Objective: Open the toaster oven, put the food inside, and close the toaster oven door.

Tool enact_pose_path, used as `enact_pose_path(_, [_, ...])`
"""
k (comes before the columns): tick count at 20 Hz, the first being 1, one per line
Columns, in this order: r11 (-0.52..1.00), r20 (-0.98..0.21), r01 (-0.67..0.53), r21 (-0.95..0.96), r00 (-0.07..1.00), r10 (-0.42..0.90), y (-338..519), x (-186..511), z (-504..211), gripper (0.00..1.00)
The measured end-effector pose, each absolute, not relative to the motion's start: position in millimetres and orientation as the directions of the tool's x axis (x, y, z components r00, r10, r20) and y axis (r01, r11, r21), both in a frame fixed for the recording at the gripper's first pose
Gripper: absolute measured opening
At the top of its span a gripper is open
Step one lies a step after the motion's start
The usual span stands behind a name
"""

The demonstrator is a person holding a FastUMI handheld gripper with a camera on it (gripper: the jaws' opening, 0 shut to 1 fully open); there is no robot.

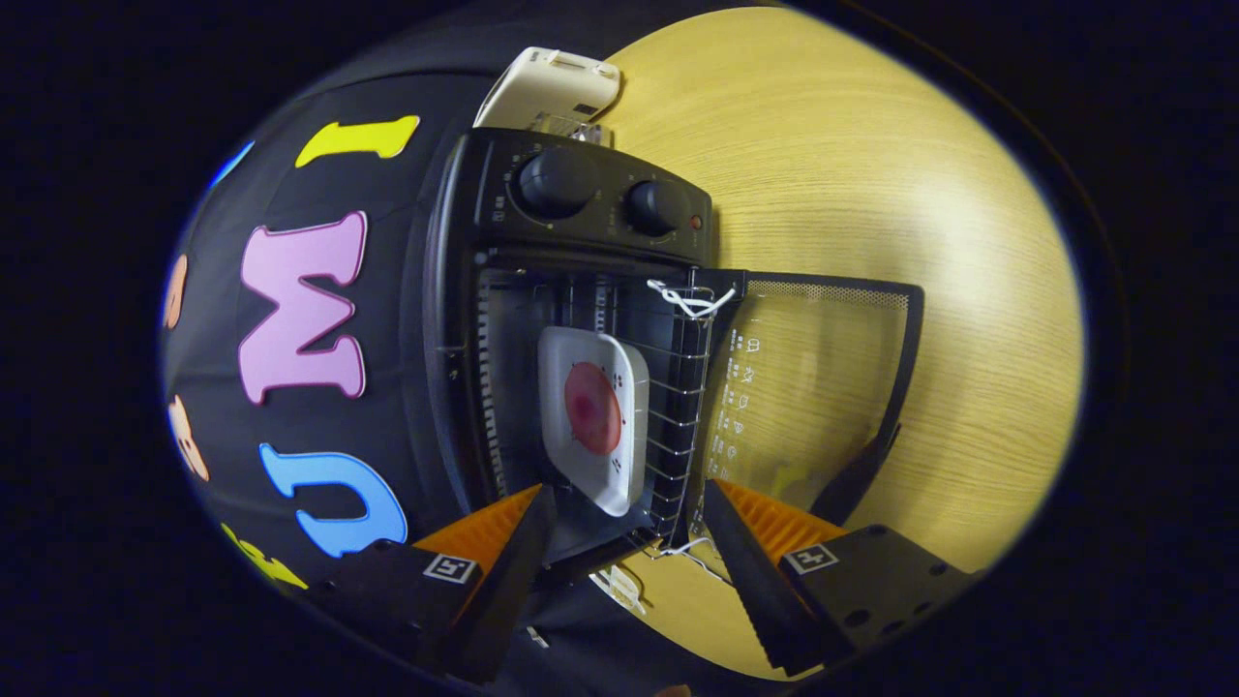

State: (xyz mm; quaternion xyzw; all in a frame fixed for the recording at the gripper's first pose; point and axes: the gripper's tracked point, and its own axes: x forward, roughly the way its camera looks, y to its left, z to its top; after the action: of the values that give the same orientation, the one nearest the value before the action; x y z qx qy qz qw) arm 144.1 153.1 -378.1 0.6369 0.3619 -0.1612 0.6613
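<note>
The toaster oven (571, 319) stands on the wooden surface (871, 194) with its glass door (813, 387) dropped open and the plate (592, 411) of food (592, 407) already on the rack, so we judge only closing remains, our claw (624, 542) spread wide and empty just before it.

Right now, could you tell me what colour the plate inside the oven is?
White plate, red round food on it; gripper view.

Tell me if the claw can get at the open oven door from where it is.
Probably yes. The claw is open and holds nothing, and the toaster oven's glass door lies folded open just ahead of its fingers, with nothing between. The plate of food already sits on the rack inside, clear of the door.
</note>
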Motion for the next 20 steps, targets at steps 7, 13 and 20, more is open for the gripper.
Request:
enact_pose_path(7, [0.652, -0.682, 0.395, 0.647, 0.682, 0.264, 142, 83, -351, 0.98])
enact_pose_path(13, [0.945, -0.758, 0.143, 0.295, 0.637, 0.14, 128, 46, -384, 0.98])
enact_pose_path(20, [0.994, -0.848, 0.015, 0.107, 0.524, 0.084, 141, 15, -443, 0.99])
